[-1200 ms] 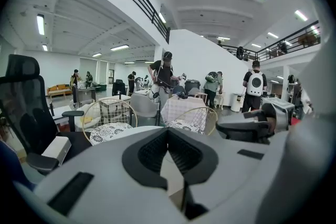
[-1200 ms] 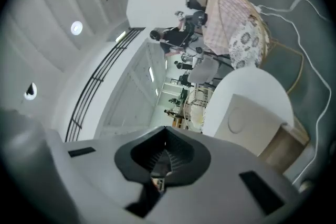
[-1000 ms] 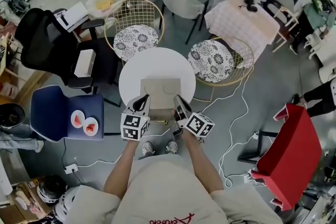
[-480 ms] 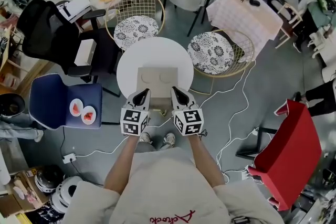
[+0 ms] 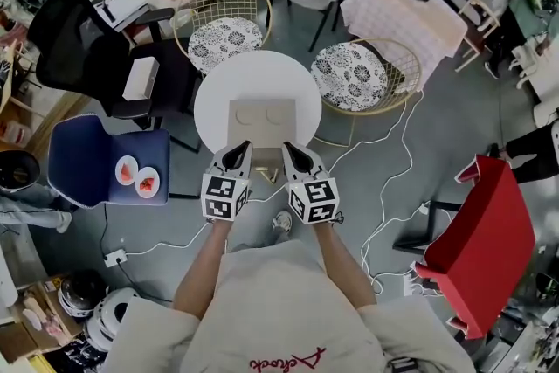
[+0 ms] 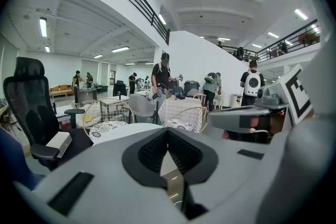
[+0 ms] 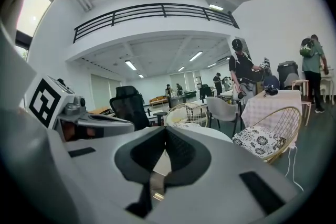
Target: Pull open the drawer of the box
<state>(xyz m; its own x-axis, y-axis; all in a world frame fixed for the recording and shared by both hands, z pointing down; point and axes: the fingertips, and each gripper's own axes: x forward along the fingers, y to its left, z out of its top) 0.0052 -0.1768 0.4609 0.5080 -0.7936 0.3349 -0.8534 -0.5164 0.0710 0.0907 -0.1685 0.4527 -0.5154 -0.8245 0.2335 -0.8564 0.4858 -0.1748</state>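
A beige box (image 5: 262, 120) stands on the near half of a round white table (image 5: 258, 74). Its darker tan drawer side (image 5: 267, 160) faces me, with a small brass knob (image 5: 273, 177) at the near edge. My left gripper (image 5: 236, 156) and right gripper (image 5: 293, 155) flank that side, tips pointing at the box, both shut and holding nothing. In the left gripper view the pads (image 6: 157, 147) meet, and beige box surface (image 6: 169, 165) shows in the slit below them. The right gripper view shows the same closed pads (image 7: 177, 148). How far the drawer is out is unclear.
Two wire chairs with patterned cushions (image 5: 225, 44) (image 5: 351, 76) stand behind the table. A black office chair (image 5: 83, 57) and a blue chair with plates (image 5: 109, 170) are at the left, a red chair (image 5: 485, 240) at the right. Cables (image 5: 384, 188) trail on the floor.
The right gripper has rolled upright, so its marker cube now faces up like the left one. Both grippers have drawn back a little toward me along the box's near side.
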